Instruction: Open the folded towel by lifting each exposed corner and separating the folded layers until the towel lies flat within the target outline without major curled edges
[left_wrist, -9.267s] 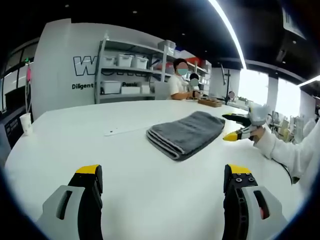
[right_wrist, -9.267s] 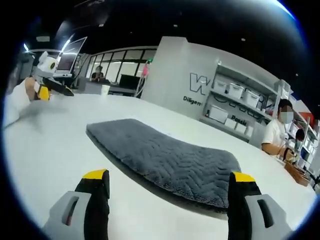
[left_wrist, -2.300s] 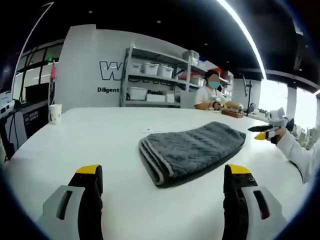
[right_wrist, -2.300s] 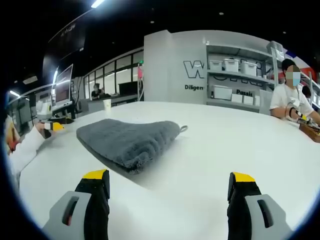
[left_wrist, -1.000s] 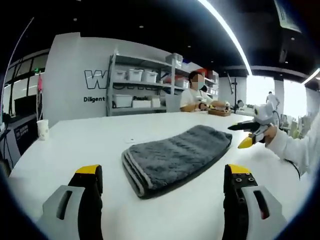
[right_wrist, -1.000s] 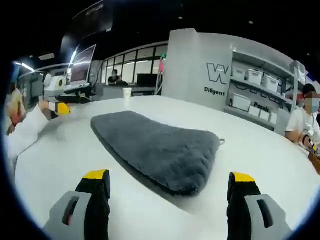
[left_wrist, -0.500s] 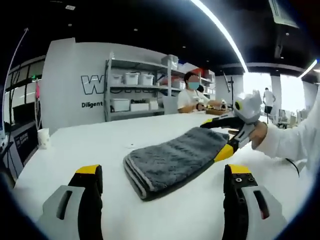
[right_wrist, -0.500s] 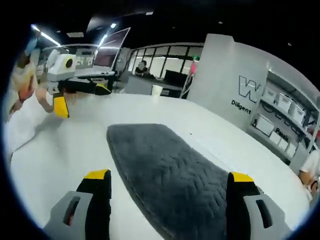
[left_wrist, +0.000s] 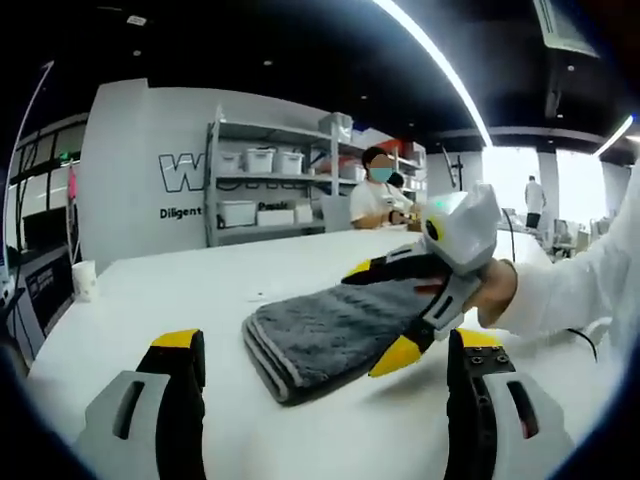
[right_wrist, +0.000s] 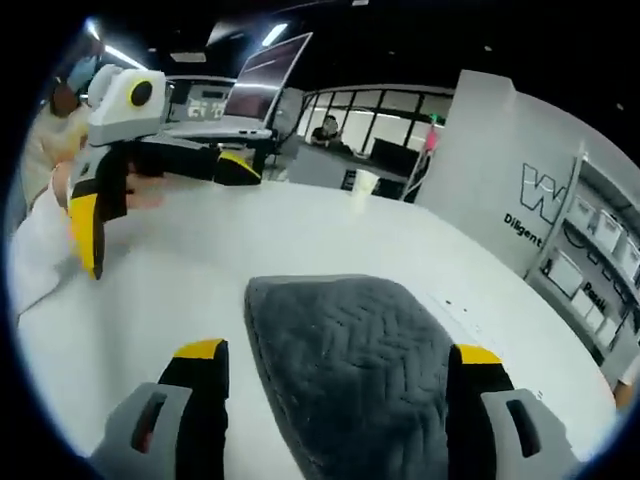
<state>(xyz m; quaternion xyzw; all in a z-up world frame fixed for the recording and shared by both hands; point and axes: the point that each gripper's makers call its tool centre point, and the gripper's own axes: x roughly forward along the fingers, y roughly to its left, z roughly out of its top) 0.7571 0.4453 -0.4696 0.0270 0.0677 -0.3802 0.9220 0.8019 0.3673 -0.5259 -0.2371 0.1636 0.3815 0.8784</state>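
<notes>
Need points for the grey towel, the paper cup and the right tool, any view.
grey towel (right_wrist: 370, 350), right gripper view, on its quilted top face.
paper cup (left_wrist: 87, 279), left gripper view, on the cup's side wall.
right tool (left_wrist: 385, 315), left gripper view, midway between its yellow fingertips, over the towel.

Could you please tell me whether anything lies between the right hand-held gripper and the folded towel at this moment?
Nothing visible does. In the right gripper view the right hand-held gripper has its jaws open on either side of the folded grey towel, with bare white table around it. The left hand-held gripper stands off to the side, apart from the towel.
</notes>
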